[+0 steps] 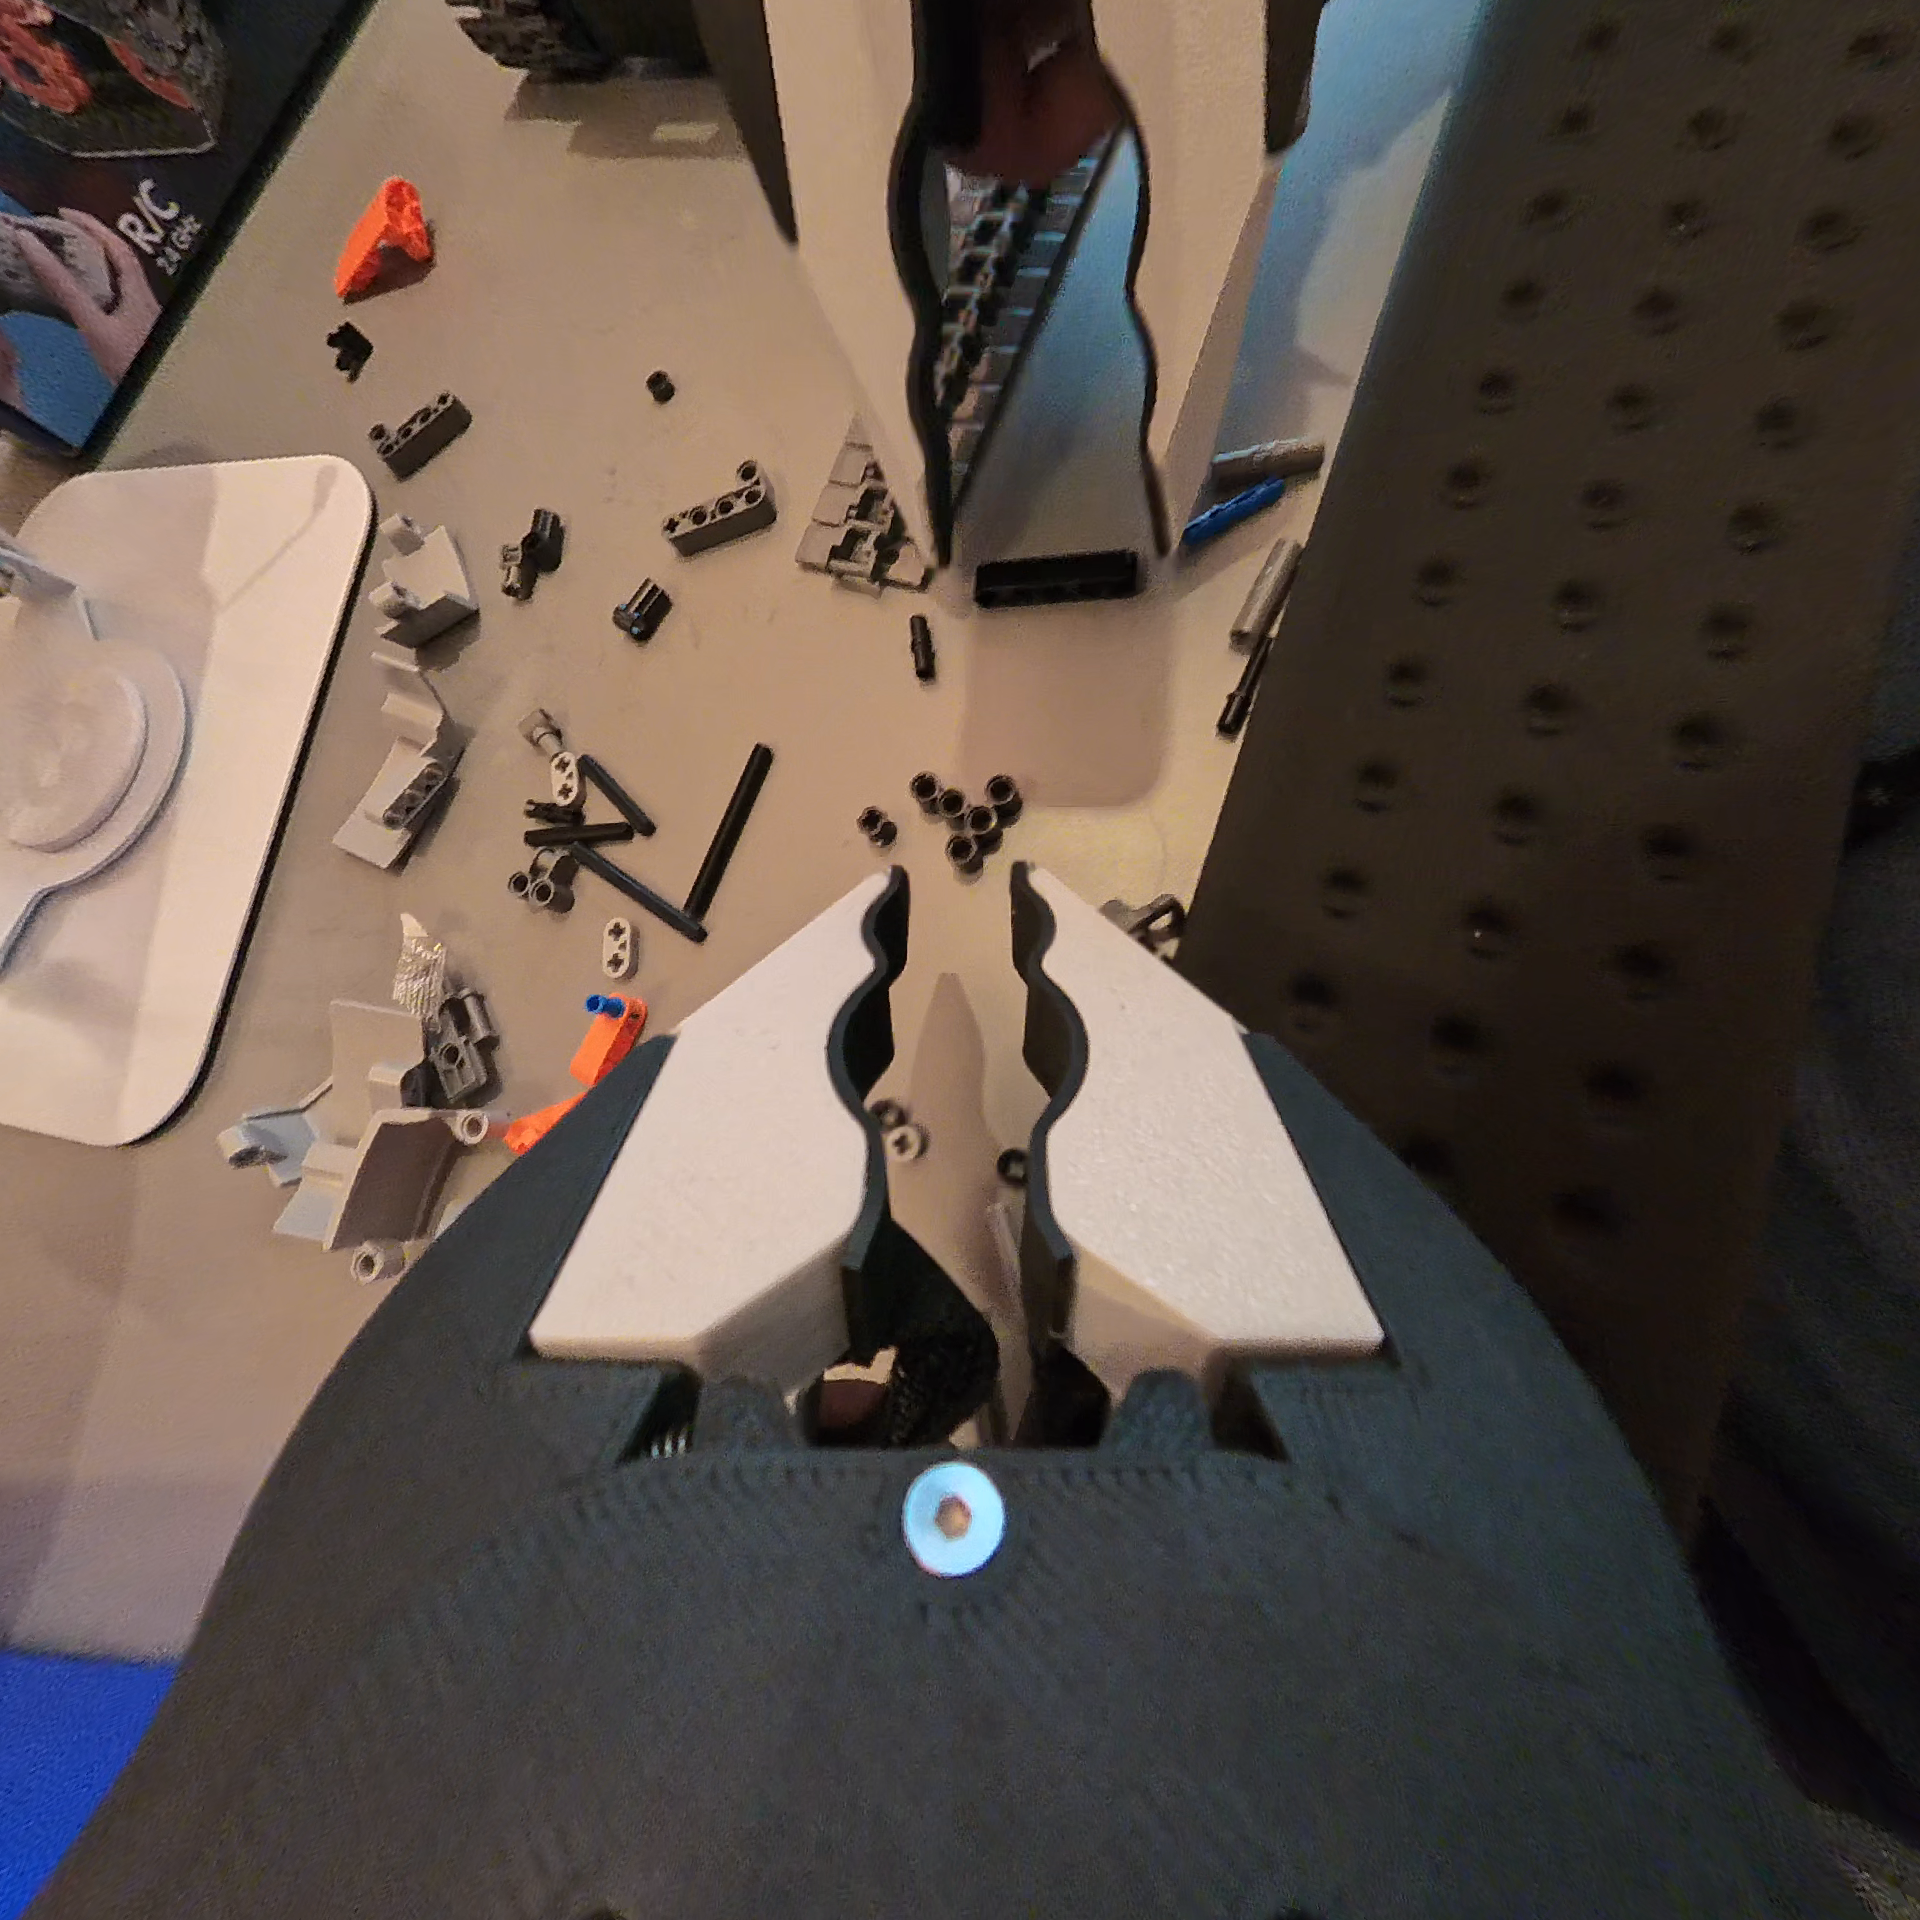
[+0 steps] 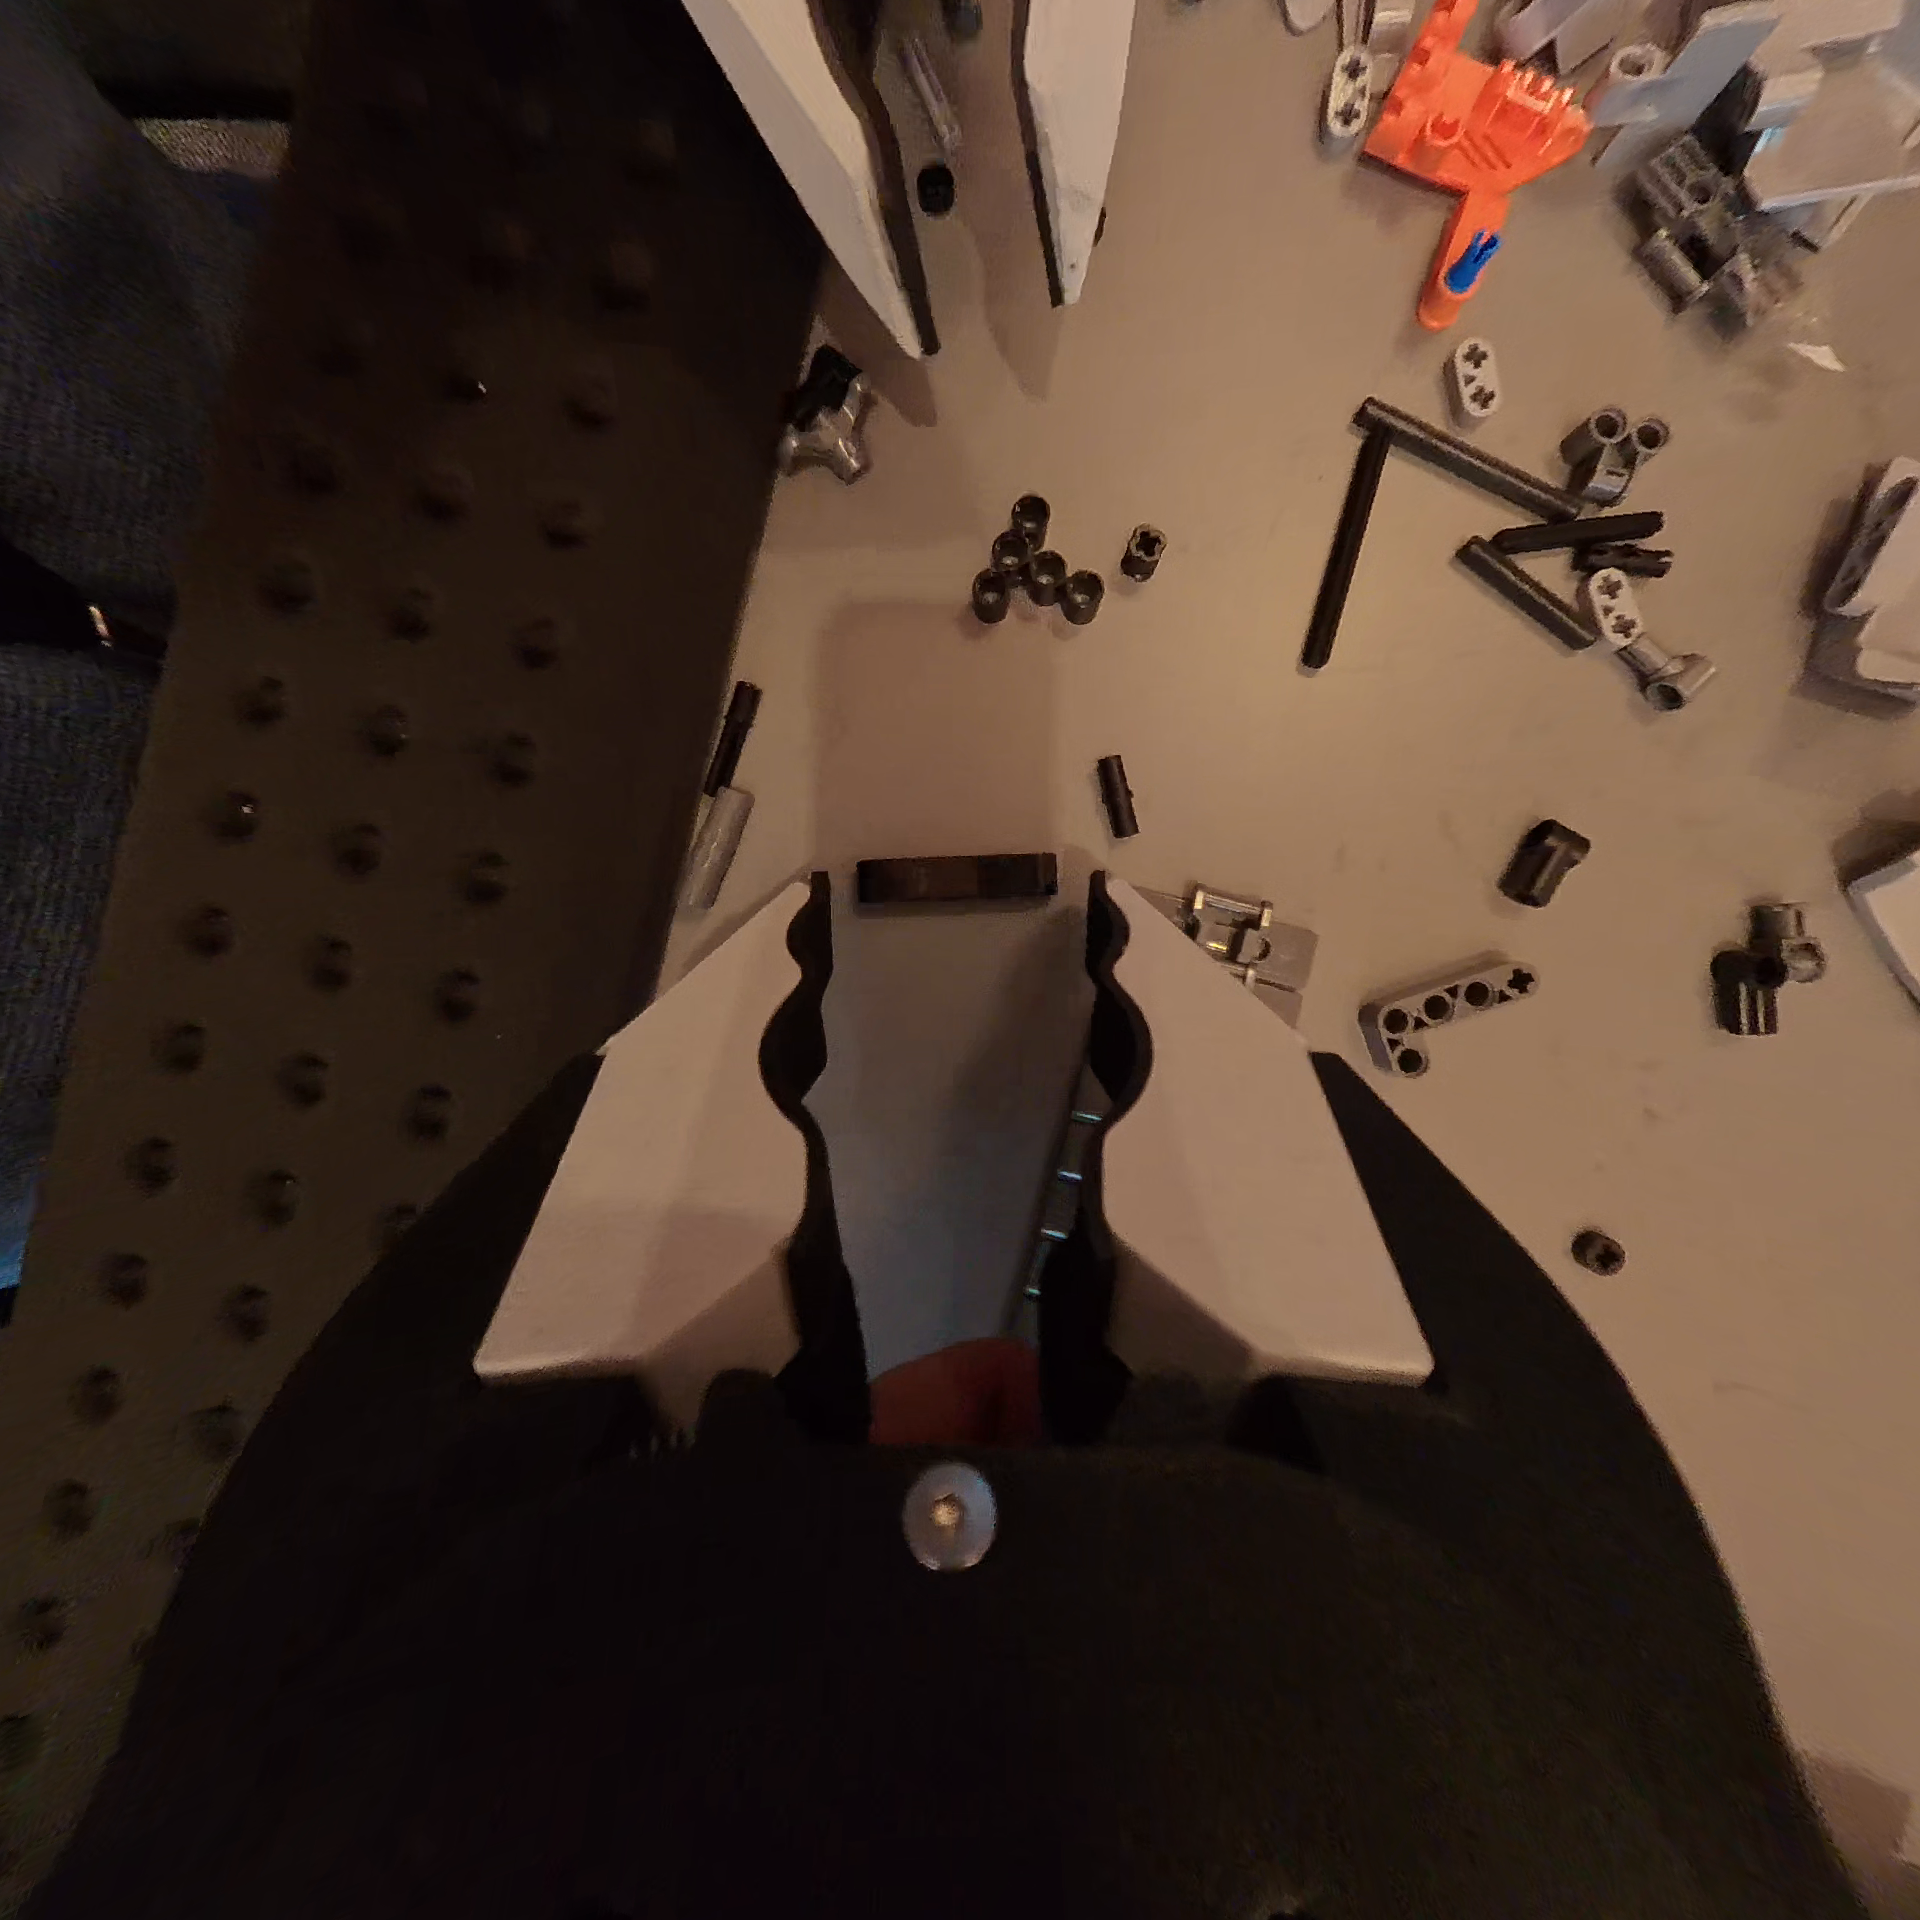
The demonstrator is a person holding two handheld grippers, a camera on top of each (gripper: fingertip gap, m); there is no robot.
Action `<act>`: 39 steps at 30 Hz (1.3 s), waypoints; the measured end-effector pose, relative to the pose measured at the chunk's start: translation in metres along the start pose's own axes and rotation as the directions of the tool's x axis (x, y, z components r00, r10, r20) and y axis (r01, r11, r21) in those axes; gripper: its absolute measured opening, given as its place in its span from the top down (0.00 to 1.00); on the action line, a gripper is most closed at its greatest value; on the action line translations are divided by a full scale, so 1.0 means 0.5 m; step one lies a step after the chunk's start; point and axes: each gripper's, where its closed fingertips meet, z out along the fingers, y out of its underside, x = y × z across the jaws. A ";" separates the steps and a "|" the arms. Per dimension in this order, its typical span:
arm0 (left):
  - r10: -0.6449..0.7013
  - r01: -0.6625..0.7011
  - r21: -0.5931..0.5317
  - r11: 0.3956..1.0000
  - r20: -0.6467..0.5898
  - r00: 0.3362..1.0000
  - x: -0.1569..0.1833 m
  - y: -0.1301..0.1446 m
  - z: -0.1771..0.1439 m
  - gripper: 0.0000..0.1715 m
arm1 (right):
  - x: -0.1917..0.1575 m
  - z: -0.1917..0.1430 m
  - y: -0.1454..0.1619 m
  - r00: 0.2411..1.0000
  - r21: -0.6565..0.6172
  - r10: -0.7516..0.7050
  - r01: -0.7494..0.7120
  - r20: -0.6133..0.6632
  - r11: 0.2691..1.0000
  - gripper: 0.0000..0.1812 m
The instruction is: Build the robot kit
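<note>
Left tool [image 1: 956, 883] parted by a narrow gap, holding nothing, hovering over the table [image 1: 644, 260] just short of a cluster of small black bushes [image 1: 966, 810]. Right tool [image 2: 956, 883] spread wide, empty, tips just beside a flat black beam [image 2: 956, 878] lying crosswise on the table. Tools facing each other, beam and bushes between them. Black studded plate [image 2: 416, 727] alongside. Loose black axles [image 2: 1345, 540], grey L-beam [image 2: 1444, 1008], orange piece [image 2: 1475, 135] scattered beyond
</note>
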 end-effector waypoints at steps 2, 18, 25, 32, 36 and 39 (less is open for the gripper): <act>-0.011 0.013 -0.025 1.000 0.052 0.999 -0.023 0.015 -0.016 0.89 | 0.003 -0.015 -0.007 1.000 0.031 0.006 -0.005 -0.011 0.999 0.75; -0.127 0.138 -0.171 0.976 0.074 0.989 -0.052 0.115 -0.104 0.89 | 0.066 -0.056 0.002 0.989 0.125 0.083 -0.068 -0.120 0.990 0.80; -0.162 0.130 -0.341 0.931 -0.067 0.984 -0.007 0.143 -0.091 0.89 | 0.061 -0.053 0.005 0.991 0.125 0.076 -0.062 -0.112 0.990 0.80; -0.170 0.105 -0.447 0.888 -0.108 0.980 0.008 0.173 -0.076 0.98 | 0.054 -0.053 0.006 0.992 0.122 0.063 -0.049 -0.110 0.991 0.80; -0.159 0.109 -0.434 0.894 -0.079 0.984 0.003 0.173 -0.076 0.98 | 0.054 -0.061 0.004 0.991 0.138 0.063 -0.047 -0.118 0.989 0.81; -0.130 0.112 -0.385 0.916 -0.020 0.991 -0.019 0.151 -0.079 0.98 | 0.054 -0.071 -0.009 0.989 0.176 0.064 -0.040 -0.131 0.984 0.82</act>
